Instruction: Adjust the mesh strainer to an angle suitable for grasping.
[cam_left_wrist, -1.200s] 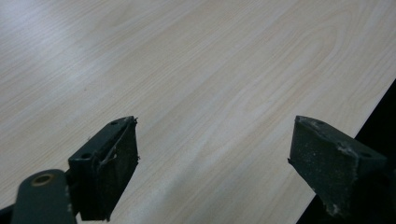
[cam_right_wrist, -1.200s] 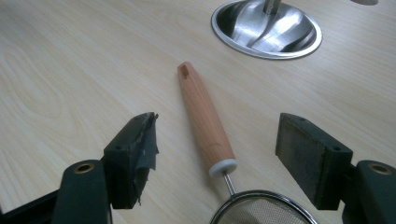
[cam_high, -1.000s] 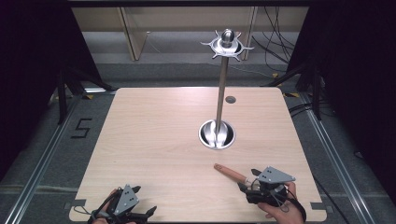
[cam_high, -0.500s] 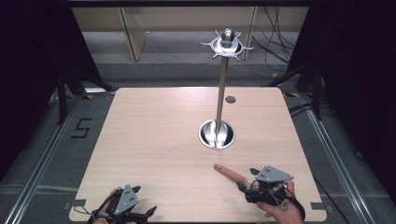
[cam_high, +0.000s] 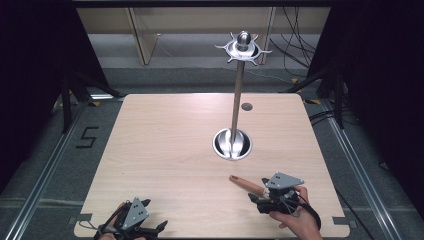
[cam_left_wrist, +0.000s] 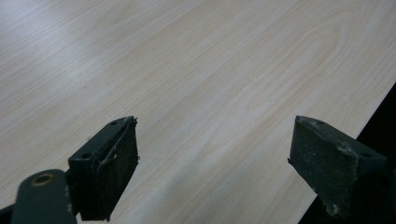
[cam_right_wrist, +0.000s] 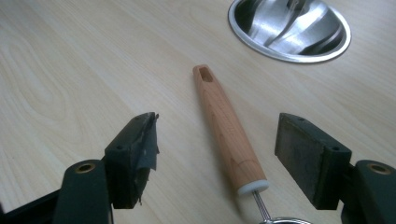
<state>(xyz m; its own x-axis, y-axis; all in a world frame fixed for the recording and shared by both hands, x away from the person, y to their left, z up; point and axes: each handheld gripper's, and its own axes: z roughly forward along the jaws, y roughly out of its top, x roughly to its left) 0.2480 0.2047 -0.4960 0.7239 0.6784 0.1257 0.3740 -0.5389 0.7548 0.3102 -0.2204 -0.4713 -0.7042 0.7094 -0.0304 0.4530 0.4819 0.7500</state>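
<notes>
Evenly lit from above; bright on the table (cam_high: 170, 150), black to both sides. Soft, short shadows. Pale glare at upper left of the left gripper view, strong reflections in the steel base (cam_right_wrist: 289, 28). Slightly soft throughout; near jaws blurred, grainy.

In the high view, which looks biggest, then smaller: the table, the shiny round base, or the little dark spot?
1. Table
2. Shiny round base
3. Dark spot, though it lies farther from the camera.
</notes>
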